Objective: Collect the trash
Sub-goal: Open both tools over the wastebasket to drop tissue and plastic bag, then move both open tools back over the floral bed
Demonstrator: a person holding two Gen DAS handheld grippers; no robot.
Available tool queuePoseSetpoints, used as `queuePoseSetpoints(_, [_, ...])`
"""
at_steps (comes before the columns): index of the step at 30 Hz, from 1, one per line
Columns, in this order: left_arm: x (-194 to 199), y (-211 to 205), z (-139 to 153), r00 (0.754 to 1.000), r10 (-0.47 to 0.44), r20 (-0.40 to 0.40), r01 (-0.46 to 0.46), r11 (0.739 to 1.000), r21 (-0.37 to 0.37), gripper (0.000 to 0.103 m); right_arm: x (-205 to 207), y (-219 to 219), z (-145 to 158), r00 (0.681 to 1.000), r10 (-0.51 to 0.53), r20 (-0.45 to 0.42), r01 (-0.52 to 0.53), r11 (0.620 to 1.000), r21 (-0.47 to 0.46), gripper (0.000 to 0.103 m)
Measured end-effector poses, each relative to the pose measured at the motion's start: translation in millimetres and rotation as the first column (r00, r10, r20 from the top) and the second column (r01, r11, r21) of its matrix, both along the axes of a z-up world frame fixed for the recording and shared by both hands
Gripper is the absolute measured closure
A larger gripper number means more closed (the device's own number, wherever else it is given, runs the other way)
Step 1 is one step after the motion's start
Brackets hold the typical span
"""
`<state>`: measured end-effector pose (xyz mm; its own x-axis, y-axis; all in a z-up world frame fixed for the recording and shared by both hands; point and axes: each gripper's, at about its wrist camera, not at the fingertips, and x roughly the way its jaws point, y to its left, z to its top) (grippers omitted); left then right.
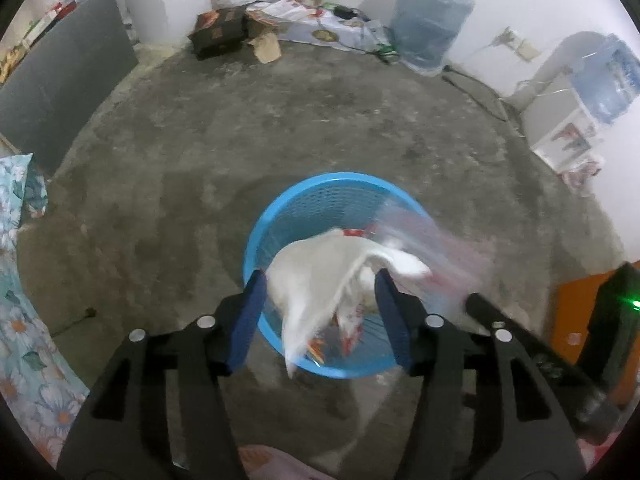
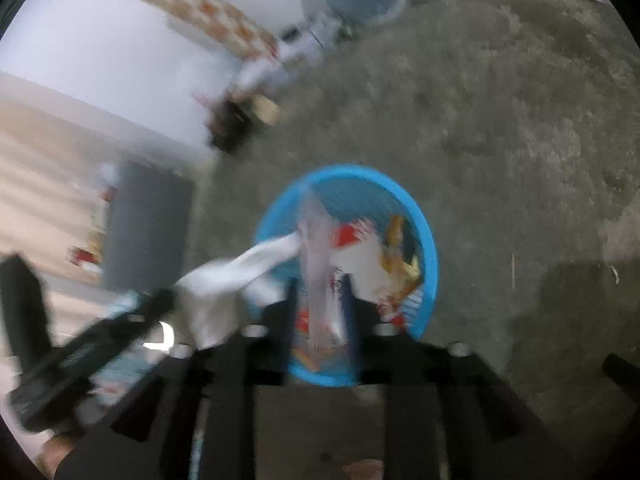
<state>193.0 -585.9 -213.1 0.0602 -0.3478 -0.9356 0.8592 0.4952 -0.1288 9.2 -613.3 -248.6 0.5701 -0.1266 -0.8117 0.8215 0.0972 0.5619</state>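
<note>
A blue mesh basket (image 1: 320, 196) stands on the concrete floor, with red, white and orange wrappers inside (image 2: 396, 256). My left gripper (image 1: 320, 280) is open just above its near rim, and a white plastic bag (image 1: 316, 276) hangs loose between the fingers, over the basket. My right gripper (image 2: 320, 292) is over the basket too, shut on a clear plastic wrapper (image 2: 318, 240) that stands up between its fingers. The same wrapper shows blurred at the right in the left wrist view (image 1: 424, 240). The right wrist view is motion-blurred.
Two large water jugs (image 1: 430, 20) stand by the far wall, with boxes and papers (image 1: 224, 30) beside them. A grey cabinet (image 1: 60, 80) is at the left, floral bedding (image 1: 24, 320) at the near left, and an orange object (image 1: 576, 312) at the right.
</note>
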Motion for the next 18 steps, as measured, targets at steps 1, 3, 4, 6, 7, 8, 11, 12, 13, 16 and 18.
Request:
queuePoseSetpoints(1, [0, -1, -2, 1.000, 0.004, -0.004, -0.004, 1.000, 0.012, 0.042, 2, 1, -10, 1.000, 0.006, -0.029, -0.005, 1.000, 0.022, 0.062])
queuePoseSetpoints(3, [1, 4, 2, 1.000, 0.013, -0.022, -0.013, 1.000, 0.008, 0.042, -3, 6, -16, 0.999, -0.019, -0.037, 0.020, 0.999, 0.035, 0.062])
queuePoseSetpoints(4, [1, 8, 7, 0.999, 0.010, -0.032, -0.010, 1.000, -0.011, 0.040, -9, 11, -17, 0.999, -0.034, -0.017, 0.034, 0.999, 0.040, 0.062])
queuePoseSetpoints(6, [0, 15, 23, 1.000, -0.001, -0.018, 0.000, 0.999, -0.044, 0.037, -19, 16, -19, 0.999, -0.053, -0.007, 0.053, 0.998, 0.047, 0.061])
queuePoseSetpoints(7, [-1, 16, 28, 1.000, -0.002, -0.010, 0.002, 0.998, -0.058, 0.036, -25, 20, -18, 0.998, -0.063, 0.005, 0.062, 0.997, 0.048, 0.060])
queuePoseSetpoints(8, [-2, 20, 38, 1.000, -0.006, 0.004, 0.006, 0.997, -0.078, 0.036, -30, 22, -17, 0.998, -0.069, 0.009, 0.068, 0.996, 0.050, 0.060])
queuePoseSetpoints(11, [-5, 32, 65, 0.999, -0.012, 0.034, 0.015, 0.993, -0.114, 0.034, -43, 29, -9, 0.995, -0.087, 0.039, 0.085, 0.995, 0.054, 0.060])
queuePoseSetpoints(12, [-6, 36, 74, 0.999, -0.011, 0.038, 0.016, 0.992, -0.127, 0.034, -48, 33, -3, 0.994, -0.094, 0.053, 0.091, 0.995, 0.050, 0.060])
queuePoseSetpoints(13, [-6, 40, 81, 0.999, -0.013, 0.039, 0.018, 0.991, -0.135, 0.033, -51, 36, 2, 0.993, -0.098, 0.063, 0.095, 0.995, 0.044, 0.060])
queuePoseSetpoints(16, [-9, 59, 113, 0.999, -0.017, 0.047, 0.025, 0.984, -0.174, 0.031, -54, 45, 23, 0.992, -0.093, 0.090, 0.092, 0.996, 0.015, 0.057])
queuePoseSetpoints(18, [-12, 76, 138, 0.998, -0.019, 0.060, 0.030, 0.979, -0.200, 0.030, -53, 51, 39, 0.992, -0.075, 0.106, 0.077, 0.997, -0.010, 0.056])
